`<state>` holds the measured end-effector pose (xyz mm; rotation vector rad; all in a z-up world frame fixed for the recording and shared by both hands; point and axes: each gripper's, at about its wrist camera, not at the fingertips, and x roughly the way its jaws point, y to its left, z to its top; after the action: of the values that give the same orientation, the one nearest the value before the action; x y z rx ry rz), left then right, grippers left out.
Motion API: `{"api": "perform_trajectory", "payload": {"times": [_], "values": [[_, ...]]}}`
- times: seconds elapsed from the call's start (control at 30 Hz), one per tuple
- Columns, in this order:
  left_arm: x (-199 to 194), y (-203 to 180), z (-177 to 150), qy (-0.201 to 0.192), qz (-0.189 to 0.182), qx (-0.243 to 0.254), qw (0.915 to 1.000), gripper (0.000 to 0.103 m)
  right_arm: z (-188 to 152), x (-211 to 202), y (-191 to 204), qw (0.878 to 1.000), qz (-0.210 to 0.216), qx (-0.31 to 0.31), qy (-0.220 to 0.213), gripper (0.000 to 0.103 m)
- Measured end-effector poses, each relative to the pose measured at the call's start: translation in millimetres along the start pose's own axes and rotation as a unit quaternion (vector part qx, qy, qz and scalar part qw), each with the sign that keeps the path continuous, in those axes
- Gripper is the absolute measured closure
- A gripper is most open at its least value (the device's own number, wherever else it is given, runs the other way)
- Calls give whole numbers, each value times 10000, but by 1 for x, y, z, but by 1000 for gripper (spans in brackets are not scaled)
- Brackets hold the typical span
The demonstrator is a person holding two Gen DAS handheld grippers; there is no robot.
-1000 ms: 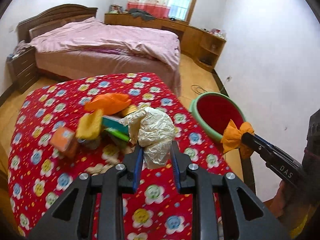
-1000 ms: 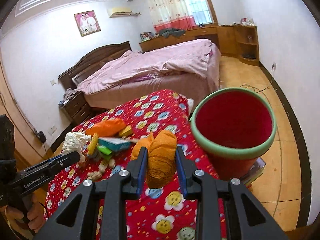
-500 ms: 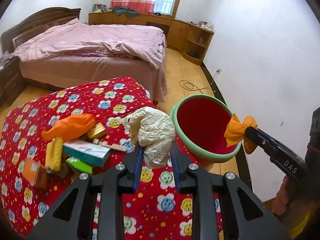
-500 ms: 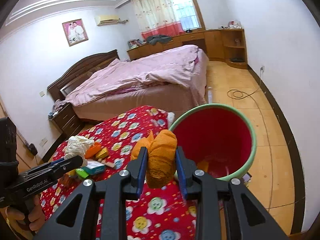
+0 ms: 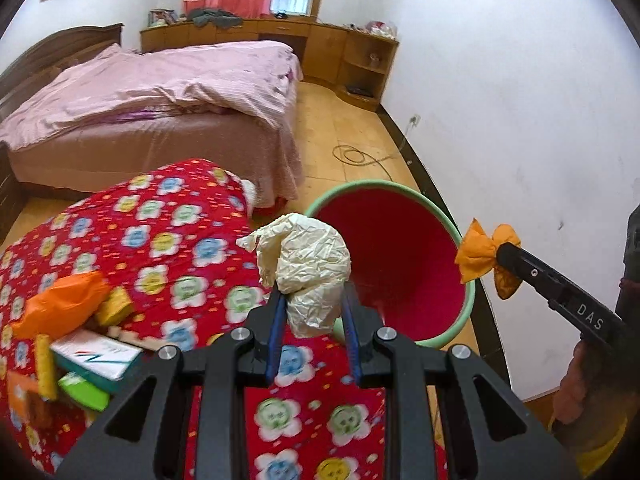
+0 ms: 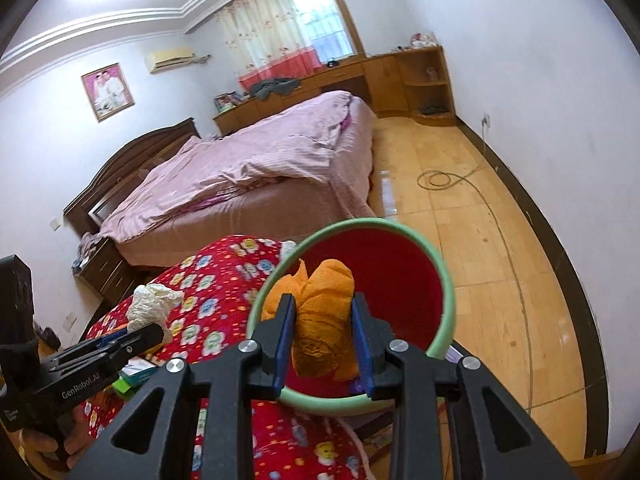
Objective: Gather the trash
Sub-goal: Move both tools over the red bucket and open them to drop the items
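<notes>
Two pieces of trash are held at once. A crumpled cream paper wad (image 5: pixel 310 264) is clamped between the pads of the left gripper (image 5: pixel 312 312), above the flowered red cloth (image 5: pixel 172 240) near the table's edge and just short of the bin's rim. An orange crumpled wrapper (image 6: pixel 324 316) is pinched in the right gripper (image 6: pixel 324 334), and in the right wrist view it is seen against the bin's red interior, apparently above the opening.

The step in hand is judged to be the carry to the bin (image 5: pixel 468 300), red inside with a green rim, standing on the floor against the table. For the next move, each gripper would have to be brought fully above the opening and its jaws spread so that the load drops inside; the cream wad seems to have farther to go.

More trash is left on the cloth to the left: an orange bag (image 5: pixel 60 304), a white and teal box (image 5: pixel 96 356), a green packet (image 5: pixel 84 394) and yellow pieces (image 5: pixel 118 304). Their print is too blurred to be read.

"DAS" is printed on the right gripper's side, "GenRobot.AI" on the left's. Beyond, a pink bed (image 6: pixel 256 172) and a framed picture (image 6: pixel 107 91) are seen.
</notes>
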<state>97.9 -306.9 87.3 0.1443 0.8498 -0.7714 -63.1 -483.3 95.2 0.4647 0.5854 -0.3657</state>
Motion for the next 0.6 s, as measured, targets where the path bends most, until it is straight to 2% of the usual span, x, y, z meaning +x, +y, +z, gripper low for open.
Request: {"api": "perform_trajectory", "payload": {"times": [0.2, 0.47, 0.53, 0.6], "values": [[42, -24, -2, 259, -121, 174, 9994, 77, -3, 19, -29, 9996, -105, 201, 143, 73], [83, -31, -4, 559, -215, 199, 9980, 77, -5, 46, -55, 9987, -280, 308, 308, 72], [88, -31, -3, 615, -262, 188, 9976, 73, -6, 52, -58, 9984, -305, 323, 352, 72], [92, -31, -2, 644, -256, 172, 9974, 62, -6, 58, -61, 9982, -311, 351, 384, 69]]}}
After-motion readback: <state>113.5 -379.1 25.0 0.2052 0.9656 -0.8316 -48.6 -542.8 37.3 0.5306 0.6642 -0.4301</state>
